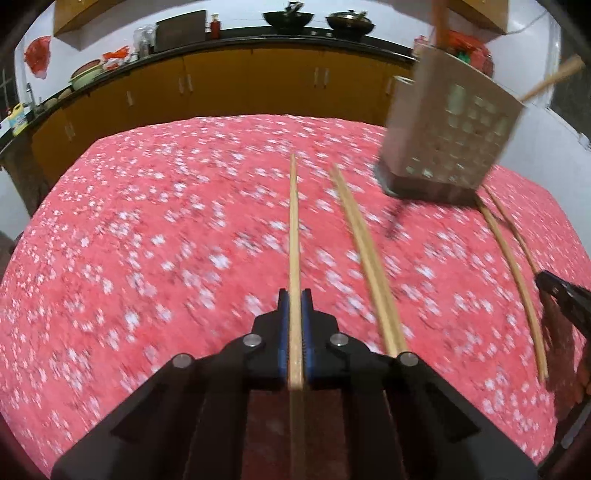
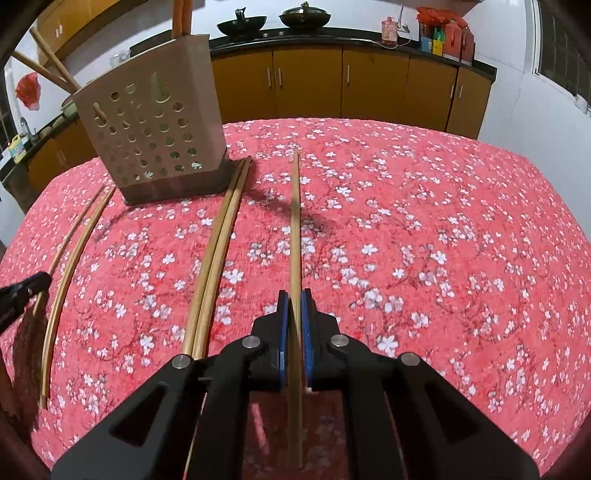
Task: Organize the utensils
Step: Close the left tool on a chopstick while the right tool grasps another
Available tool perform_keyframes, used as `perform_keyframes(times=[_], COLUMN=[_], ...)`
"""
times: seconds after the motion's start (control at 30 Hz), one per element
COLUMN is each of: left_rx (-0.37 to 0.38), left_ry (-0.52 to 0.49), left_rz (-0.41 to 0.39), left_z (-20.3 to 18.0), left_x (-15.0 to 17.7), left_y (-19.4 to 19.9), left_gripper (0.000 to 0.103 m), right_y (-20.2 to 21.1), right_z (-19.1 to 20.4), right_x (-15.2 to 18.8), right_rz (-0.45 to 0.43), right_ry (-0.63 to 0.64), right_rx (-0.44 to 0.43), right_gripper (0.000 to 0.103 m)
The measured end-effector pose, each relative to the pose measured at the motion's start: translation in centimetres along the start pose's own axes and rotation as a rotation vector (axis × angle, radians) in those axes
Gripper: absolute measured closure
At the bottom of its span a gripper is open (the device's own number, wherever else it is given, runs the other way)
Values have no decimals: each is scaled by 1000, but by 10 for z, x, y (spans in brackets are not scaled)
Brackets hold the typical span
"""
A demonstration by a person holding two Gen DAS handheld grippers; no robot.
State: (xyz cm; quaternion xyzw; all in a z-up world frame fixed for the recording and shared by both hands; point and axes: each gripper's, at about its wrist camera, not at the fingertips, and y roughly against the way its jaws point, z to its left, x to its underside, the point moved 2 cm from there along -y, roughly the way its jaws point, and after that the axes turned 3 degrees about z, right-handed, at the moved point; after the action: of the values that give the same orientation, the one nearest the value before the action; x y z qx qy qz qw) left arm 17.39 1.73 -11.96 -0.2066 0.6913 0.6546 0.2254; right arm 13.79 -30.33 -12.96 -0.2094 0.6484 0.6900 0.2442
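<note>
The left tool (image 1: 294, 295) is clamped on a single wooden chopstick (image 1: 294, 236), its blue pads (image 1: 282, 332) pressing the stick from both sides. The chopstick runs straight out ahead of this tool over the red floral tablecloth (image 1: 147, 240); its far tip cannot be told as touching the cloth or not. Just to the right of the left tool lies a pair of chopsticks (image 1: 365, 258), side by side on the cloth. Farther to the right, two more chopsticks (image 1: 517, 266) lie on the cloth, reaching up to the base of the perforated beige utensil holder (image 1: 450, 136), which stands ahead and to the right of this tool with sticks already poking out of its top.

The right tool (image 2: 294, 295) likewise grips one chopstick (image 2: 295, 221) between its blue pads (image 2: 306, 332), the stick pointing ahead over the tablecloth (image 2: 424, 240). Just left of this tool lies a touching pair of chopsticks (image 2: 218, 258), their far ends beside the base of the utensil holder (image 2: 155, 133). The holder stands ahead and to the left of the right tool. Farther left lie two more chopsticks (image 2: 66, 266), and at the left edge the tip of the left tool (image 2: 22, 291) shows.

Behind the worktop runs a row of yellow cabinets (image 2: 332, 81) with two dark woks (image 2: 273, 20) on top.
</note>
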Motion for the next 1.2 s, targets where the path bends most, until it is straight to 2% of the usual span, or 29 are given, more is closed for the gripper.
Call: perform_keyframes(times=[0.13,0.27,1.2], left_rx=[9,38,61], left_ry=[36,65,76], left_rz=[-5,-9,-9], left_z=[15,24,26], left_x=[-13,-13,-5], left_y=[-8,-6,2], left_gripper=[95,94,93], right_y=[-8,-12,-10], right_z=[-5,-8,-5], right_x=[-11,-15,-11], right_rz=[-10,-9,-6], right_ry=[-23,-44,-35], right_rx=[14,8,11], right_gripper=[95,95,95])
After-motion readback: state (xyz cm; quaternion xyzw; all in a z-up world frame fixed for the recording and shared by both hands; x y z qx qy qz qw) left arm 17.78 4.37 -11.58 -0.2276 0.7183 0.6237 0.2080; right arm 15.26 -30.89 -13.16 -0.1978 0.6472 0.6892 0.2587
